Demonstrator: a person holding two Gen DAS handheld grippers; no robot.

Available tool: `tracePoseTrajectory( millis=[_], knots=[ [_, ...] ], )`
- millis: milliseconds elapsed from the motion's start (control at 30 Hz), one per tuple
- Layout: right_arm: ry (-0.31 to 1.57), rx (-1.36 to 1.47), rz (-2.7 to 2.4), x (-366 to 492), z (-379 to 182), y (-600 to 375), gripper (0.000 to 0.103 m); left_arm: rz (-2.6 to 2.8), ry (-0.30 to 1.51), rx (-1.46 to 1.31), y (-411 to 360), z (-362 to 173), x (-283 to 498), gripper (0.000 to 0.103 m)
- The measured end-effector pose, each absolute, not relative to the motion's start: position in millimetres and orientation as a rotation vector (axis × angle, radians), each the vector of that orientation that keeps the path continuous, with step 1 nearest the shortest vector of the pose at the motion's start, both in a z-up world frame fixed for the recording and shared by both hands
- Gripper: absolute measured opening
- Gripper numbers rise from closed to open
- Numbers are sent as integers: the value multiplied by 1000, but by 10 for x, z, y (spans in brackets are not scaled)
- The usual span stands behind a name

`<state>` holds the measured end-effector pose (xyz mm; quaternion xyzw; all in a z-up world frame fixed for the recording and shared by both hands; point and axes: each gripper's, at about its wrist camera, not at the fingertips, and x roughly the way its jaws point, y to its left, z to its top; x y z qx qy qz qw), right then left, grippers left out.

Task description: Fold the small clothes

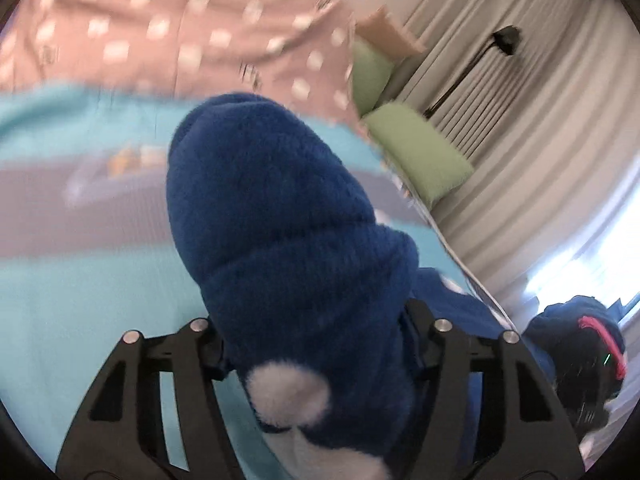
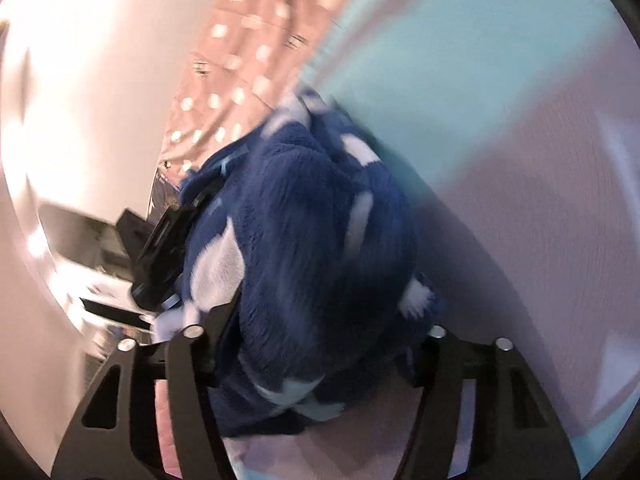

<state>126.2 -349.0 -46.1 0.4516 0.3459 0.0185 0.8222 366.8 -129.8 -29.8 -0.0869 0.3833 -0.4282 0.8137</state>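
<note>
A dark blue fleece garment with white patches (image 1: 280, 220) is bunched up and hangs over the bed. It bulges out between the fingers of my left gripper (image 1: 316, 344), which is shut on the thick fabric; the fingertips are buried in it. In the right wrist view the same garment (image 2: 304, 220) fills the gap of my right gripper (image 2: 320, 344), also shut on a wad of it. A black gripper body (image 2: 168, 244) pokes out at the garment's left side in that view.
Under the garment lies a turquoise and lilac striped sheet (image 1: 80, 280), with a pink dotted quilt (image 1: 160, 32) beyond it. Two green pillows (image 1: 420, 152) sit by grey curtains (image 1: 520, 140). A dark object with a pink band (image 1: 580, 352) is at the lower right.
</note>
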Motion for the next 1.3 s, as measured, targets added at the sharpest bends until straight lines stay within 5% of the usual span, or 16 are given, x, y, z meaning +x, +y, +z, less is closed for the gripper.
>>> tracePoseTrajectory(
  millis=[200, 367, 533, 700, 767, 833, 1067, 1300],
  knots=[
    [678, 764, 240, 2714, 365, -3573, 59, -733, 627, -147, -1043, 569, 4209, 63],
    [677, 756, 315, 4087, 450, -3582, 59, -553, 569, -173, -783, 809, 4915, 63],
    [678, 744, 314, 4994, 123, -3526, 59, -415, 571, -151, -697, 500, 5594, 64],
    [808, 702, 169, 5592, -871, -3479, 67, -290, 689, -163, -627, -364, 6192, 74],
    [833, 717, 131, 5601, -1374, -3476, 73, -186, 885, -117, -663, -1045, 6427, 74],
    [772, 716, 157, 5541, -1245, -3500, 73, -215, 975, -292, -437, -1266, 6563, 80],
    [723, 696, 55, 5172, -1147, -3553, 80, -194, 865, -300, -329, -1008, 6240, 85],
    [780, 498, 54, 4178, -1017, -3304, 80, -295, 755, -172, -216, -799, 4787, 101]
  ],
)
